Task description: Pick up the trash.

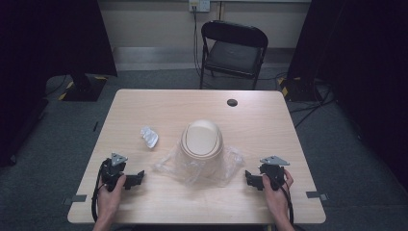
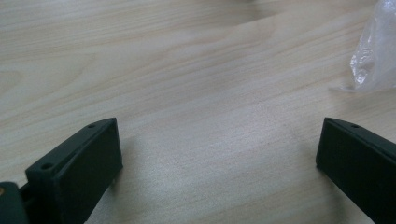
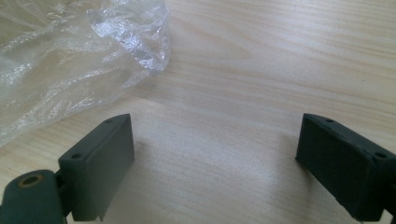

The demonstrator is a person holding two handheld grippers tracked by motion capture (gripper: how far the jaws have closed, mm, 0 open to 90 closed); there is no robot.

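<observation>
Both grippers rest on the table with jaws apart, a beige domed object on clear plastic lying between them.

In the high view, the left gripper (image 1: pixel 136 179) and the right gripper (image 1: pixel 250 178) sit on the wooden table (image 1: pixel 159 103), each held by a hand, jaws pointing inward at the clear plastic bag (image 1: pixel 202 168) between them; the beige domed object (image 1: pixel 201 139) rests on the bag just beyond both, and a small crumpled plastic piece (image 1: pixel 149 136) lies beyond the left gripper. In the left gripper view, the jaws stand wide with bare wood between them, the bag's edge (image 2: pixel 376 51) ahead at the right. In the right gripper view, the jaws stand wide and empty, the bag (image 3: pixel 79 60) ahead at the left, near the left jaw.
</observation>
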